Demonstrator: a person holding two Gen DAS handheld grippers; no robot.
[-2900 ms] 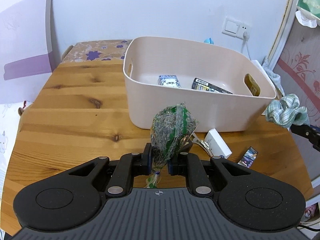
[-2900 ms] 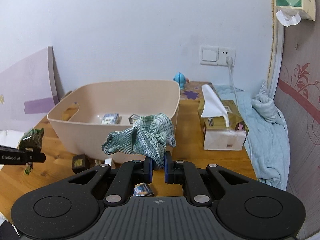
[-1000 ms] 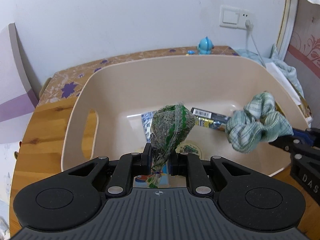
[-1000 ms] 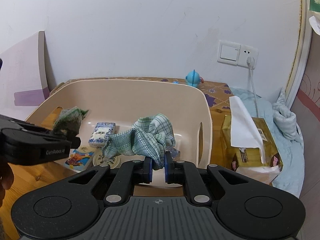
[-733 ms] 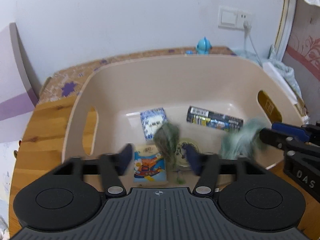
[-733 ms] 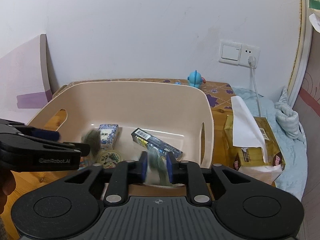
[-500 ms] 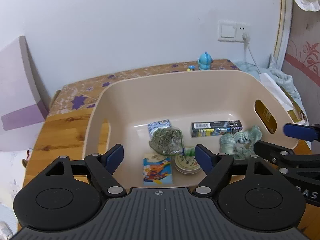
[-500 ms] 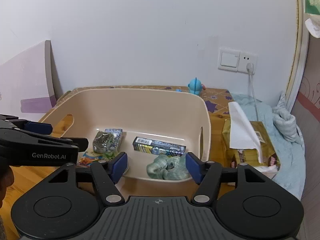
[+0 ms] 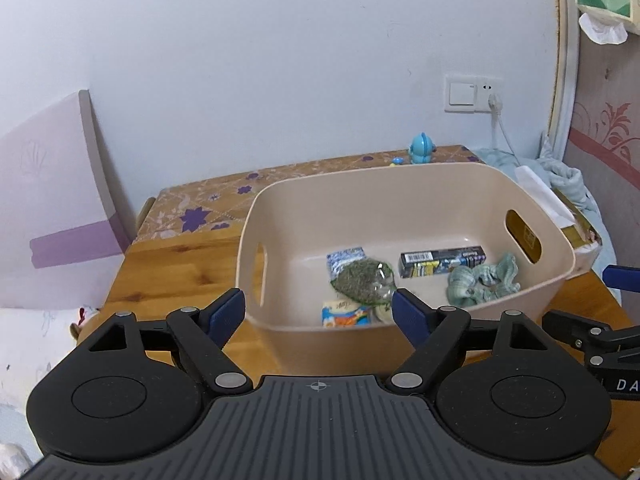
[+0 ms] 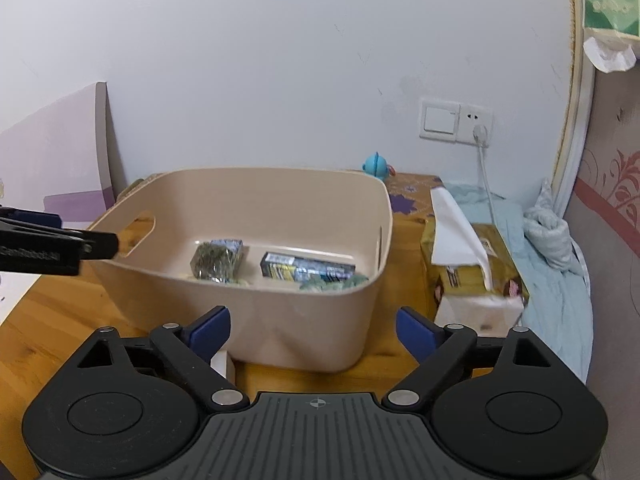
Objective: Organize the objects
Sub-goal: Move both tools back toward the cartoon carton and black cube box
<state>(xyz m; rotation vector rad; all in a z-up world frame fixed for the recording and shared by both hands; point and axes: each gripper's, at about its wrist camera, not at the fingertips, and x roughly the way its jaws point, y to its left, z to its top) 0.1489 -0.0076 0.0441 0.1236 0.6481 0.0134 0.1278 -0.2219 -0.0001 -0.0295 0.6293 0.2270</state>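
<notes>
A beige plastic bin (image 9: 432,178) stands on the wooden table (image 9: 168,276). Inside it lie a clear bag of dried green herbs (image 9: 362,282), a green checked cloth (image 9: 482,280), a dark long box (image 9: 442,261), a blue-white packet (image 9: 344,257) and a colourful card (image 9: 346,314). My left gripper (image 9: 318,312) hangs open in front of the bin's near wall, holding nothing. My right gripper (image 10: 314,330) is also open and empty, before the bin (image 10: 248,292); the herb bag (image 10: 214,262) and long box (image 10: 306,268) show over the rim.
A tissue box (image 10: 472,268) with a white tissue sticking up stands right of the bin, beside a light blue blanket (image 10: 552,280). A small blue toy (image 10: 376,165) sits by the wall under a socket (image 10: 454,122). A white item (image 10: 222,362) lies by the bin's base.
Both grippers carried the herb bag and the cloth over the bin, opened and dropped them in. Since then both have drawn back and lower, away from the bin.
</notes>
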